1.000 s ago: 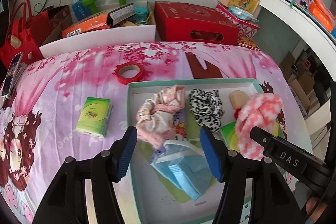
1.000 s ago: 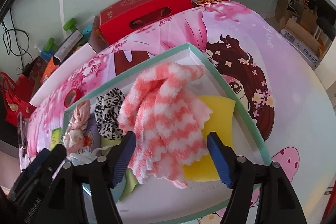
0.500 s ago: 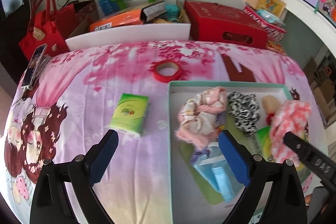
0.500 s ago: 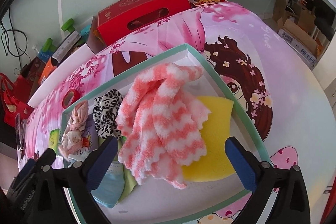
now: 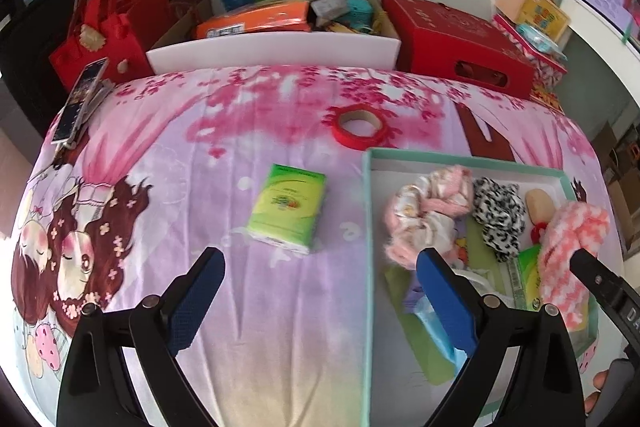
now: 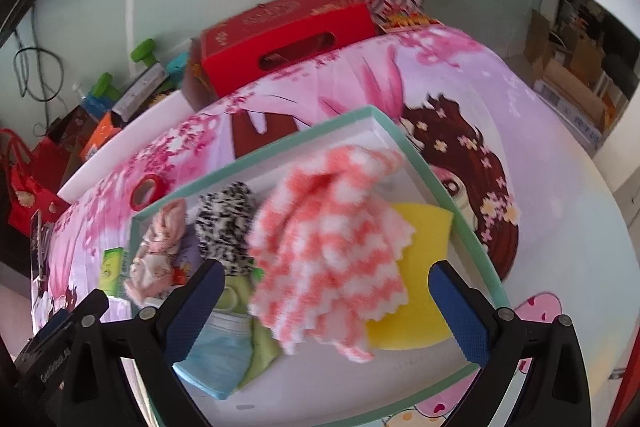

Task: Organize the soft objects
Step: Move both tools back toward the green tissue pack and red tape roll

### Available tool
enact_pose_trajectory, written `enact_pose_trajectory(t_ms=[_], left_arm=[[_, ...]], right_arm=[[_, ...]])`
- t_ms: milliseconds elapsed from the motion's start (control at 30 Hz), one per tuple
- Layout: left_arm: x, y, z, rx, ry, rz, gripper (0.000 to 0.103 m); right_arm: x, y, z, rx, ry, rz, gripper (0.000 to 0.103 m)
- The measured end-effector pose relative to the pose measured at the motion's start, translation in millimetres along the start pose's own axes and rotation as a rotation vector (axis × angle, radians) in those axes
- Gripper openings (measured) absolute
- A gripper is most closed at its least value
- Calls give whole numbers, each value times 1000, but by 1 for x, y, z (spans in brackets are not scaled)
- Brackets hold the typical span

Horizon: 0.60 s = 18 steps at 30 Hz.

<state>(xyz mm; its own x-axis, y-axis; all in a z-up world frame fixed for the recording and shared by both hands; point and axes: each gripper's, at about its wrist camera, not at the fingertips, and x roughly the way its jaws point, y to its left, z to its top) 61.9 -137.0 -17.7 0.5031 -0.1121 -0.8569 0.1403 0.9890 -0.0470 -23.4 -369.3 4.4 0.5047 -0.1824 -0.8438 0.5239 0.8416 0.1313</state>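
both grabbers wide open, nothing held, soft things in the box.

left gripper [image 5: 316, 291] spread wide over the pink picture cloth [image 5: 240, 131], nothing between the blue pads [image 5: 444, 299]. green tissue pack [image 5: 287, 213] just ahead of it on the cloth, outside the box, apart from the pads. red tape ring [image 5: 359, 125] farther back. right gripper [image 6: 326, 311] spread wide too, above the green-edged box [image 6: 424, 163], not squeezing anything. inside the box: fluffy pink and white cloth [image 6: 332, 227] lying partly on a yellow sponge [image 6: 420, 239], spotty black and white scrunchie [image 6: 226, 223] next to it, pink scrunchie [image 6: 160, 247] beside that, blue face mask [image 6: 216, 359] at the near end.
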Motion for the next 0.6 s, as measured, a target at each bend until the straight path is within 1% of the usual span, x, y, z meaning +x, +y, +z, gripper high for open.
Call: enact_pose_trajectory(t_ms=[133,300,400,600], left_arm=[[0,22,4,-47,-1,19,97],[-2,51,7,-110,-16,64,97],[0,63,8,-143,-13,68,97],[12,73,6,-162,9,75,97]], right_arm=[[-6,22,-1,-64,-20,15,103],[-15,48,-4,-142,-56,40,103],[-13,62,-7,-171,-53,61,103],[-4,84,-10,-221,-41,80,103]])
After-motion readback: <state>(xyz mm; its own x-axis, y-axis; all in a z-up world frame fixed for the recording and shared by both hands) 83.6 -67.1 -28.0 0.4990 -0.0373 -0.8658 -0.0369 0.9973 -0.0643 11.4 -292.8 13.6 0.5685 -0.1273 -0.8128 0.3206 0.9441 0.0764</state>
